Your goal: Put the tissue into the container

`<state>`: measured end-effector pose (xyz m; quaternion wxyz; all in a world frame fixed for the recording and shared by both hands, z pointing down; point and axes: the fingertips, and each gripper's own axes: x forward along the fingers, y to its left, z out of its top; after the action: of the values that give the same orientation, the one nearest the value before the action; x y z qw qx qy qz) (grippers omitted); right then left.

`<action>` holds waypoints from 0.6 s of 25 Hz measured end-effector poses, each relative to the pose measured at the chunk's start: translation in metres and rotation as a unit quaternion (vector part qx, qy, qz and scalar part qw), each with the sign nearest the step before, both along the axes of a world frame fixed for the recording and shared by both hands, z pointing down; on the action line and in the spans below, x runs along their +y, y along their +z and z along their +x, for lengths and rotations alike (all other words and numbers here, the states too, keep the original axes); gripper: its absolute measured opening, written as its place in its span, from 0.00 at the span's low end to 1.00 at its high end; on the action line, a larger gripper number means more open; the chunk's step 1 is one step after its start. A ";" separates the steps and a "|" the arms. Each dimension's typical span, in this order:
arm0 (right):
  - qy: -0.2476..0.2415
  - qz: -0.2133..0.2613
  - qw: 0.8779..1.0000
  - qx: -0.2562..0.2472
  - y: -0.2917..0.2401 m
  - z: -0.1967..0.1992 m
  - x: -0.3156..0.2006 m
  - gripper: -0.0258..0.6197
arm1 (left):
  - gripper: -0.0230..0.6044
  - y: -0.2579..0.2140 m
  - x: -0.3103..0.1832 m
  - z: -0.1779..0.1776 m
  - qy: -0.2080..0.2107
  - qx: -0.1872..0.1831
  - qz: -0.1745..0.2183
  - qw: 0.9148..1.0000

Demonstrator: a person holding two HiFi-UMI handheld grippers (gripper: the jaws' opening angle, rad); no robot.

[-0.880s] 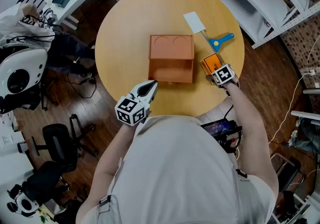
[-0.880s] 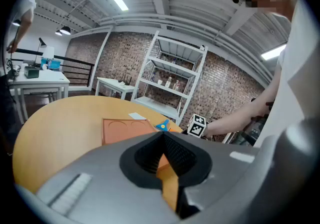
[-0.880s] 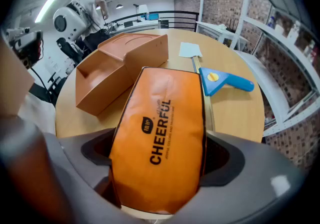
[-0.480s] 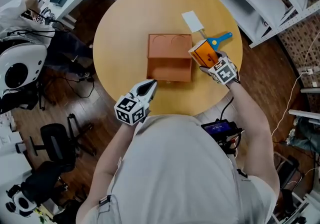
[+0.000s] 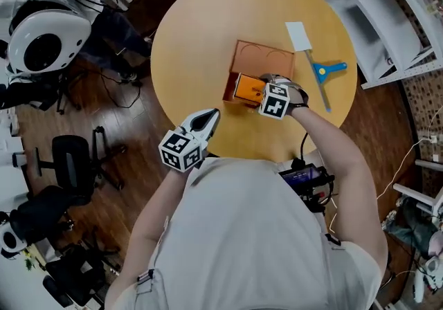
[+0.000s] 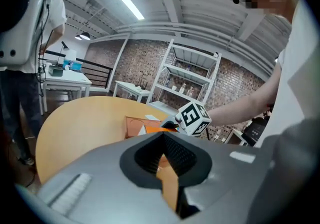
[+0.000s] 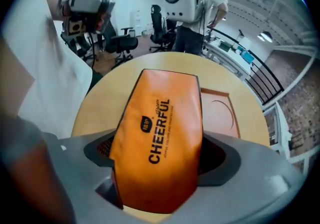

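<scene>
An orange tissue pack (image 5: pixel 244 87) printed "CHEERFUL" is held over the front part of the shallow orange-brown container (image 5: pixel 261 58) on the round wooden table (image 5: pixel 187 46). My right gripper (image 5: pixel 255 91) is shut on the pack, jaws wide around it. In the right gripper view the pack (image 7: pixel 157 133) fills the jaws of the right gripper (image 7: pixel 157 170), with the container (image 7: pixel 220 110) behind it. My left gripper (image 5: pixel 205 120) hovers at the table's near edge, shut and holding nothing. The left gripper (image 6: pixel 162 160) looks toward the container (image 6: pixel 134 125).
A white card (image 5: pixel 299 35) and a blue-handled tool (image 5: pixel 325 72) lie on the table to the right of the container. White shelving (image 5: pixel 387 11) stands beyond the table on the right. Office chairs (image 5: pixel 73 170) and a white helmet-like machine (image 5: pixel 45 42) are on the left.
My right gripper has carried the tissue pack from the table's right side leftward to above the container. The left gripper has stayed in place.
</scene>
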<state>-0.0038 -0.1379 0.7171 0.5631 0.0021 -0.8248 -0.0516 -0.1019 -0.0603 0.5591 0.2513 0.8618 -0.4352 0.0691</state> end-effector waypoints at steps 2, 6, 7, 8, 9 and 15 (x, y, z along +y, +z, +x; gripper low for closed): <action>-0.008 -0.002 1.000 0.021 0.016 -0.005 -0.001 0.73 | 0.04 0.002 0.005 -0.011 -0.015 0.000 -0.003 1.000; -0.005 -0.027 0.999 0.025 0.033 -0.014 0.004 0.75 | 0.04 0.005 0.016 -0.029 -0.035 0.000 -0.007 0.999; -0.004 -0.030 0.999 0.022 0.033 -0.016 0.003 0.76 | 0.04 0.006 0.017 -0.033 -0.037 0.001 -0.008 0.999; -0.002 -0.032 0.999 0.018 0.034 -0.018 0.001 0.78 | 0.04 0.007 0.017 -0.036 -0.039 0.002 -0.009 0.999; 0.001 -0.036 0.999 0.012 0.033 -0.020 0.001 0.78 | 0.04 0.008 0.017 -0.037 -0.039 0.004 -0.009 0.999; 0.022 -0.040 0.998 -0.051 0.000 -0.020 0.006 0.77 | 0.04 0.003 0.010 -0.025 -0.011 0.007 0.000 1.000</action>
<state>-0.0233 -0.1319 0.7169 0.5208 0.0008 -0.8537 -0.0059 -0.1271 -0.0508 0.5622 0.2547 0.8574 -0.4431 0.0604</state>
